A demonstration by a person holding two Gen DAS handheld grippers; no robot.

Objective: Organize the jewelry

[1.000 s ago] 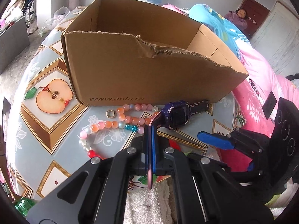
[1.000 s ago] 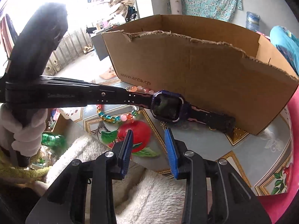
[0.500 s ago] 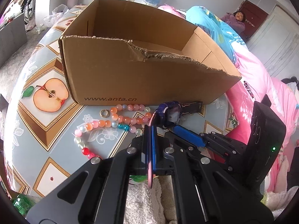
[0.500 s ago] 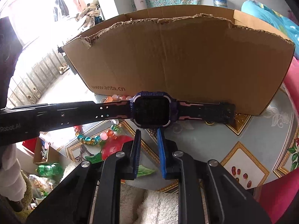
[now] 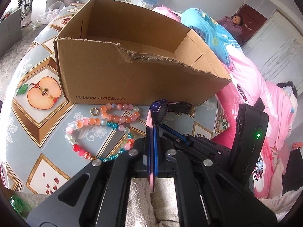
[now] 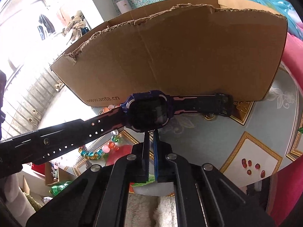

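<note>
1. Left gripper [image 5: 152, 130] is clamped flat on the perforated strap of the watch [image 6: 146, 111]. The strap runs edge-on between the fingers and pokes out behind them.
2. Right gripper [image 6: 150, 138] sits just under the watch body with the fingers nearly together. We judge it is pinching the lower edge of the case, but the contact is hidden, so we cannot tell for sure.
3. The watch is held off the table [image 5: 20, 132], stretched level just in front of the cardboard box [image 5: 132, 79] near its right front corner. The buckle end of the strap hangs close to the box wall.
4. The step in hand looks like lifting the watch over the torn front wall and into the box.
5. We keep both grips firm and raise both ends together so the strap doesn't twist or slip out.
6. We clear the ragged cardboard edge before moving forward, since the buckle end could snag on it.
7. We release over the box floor, right side first, then the left.
8. The bead bracelets [image 5: 106, 126] and the ring [image 5: 94, 111] lie on the table along the box front, left of the watch. We stay high so we don't drag them.
</note>
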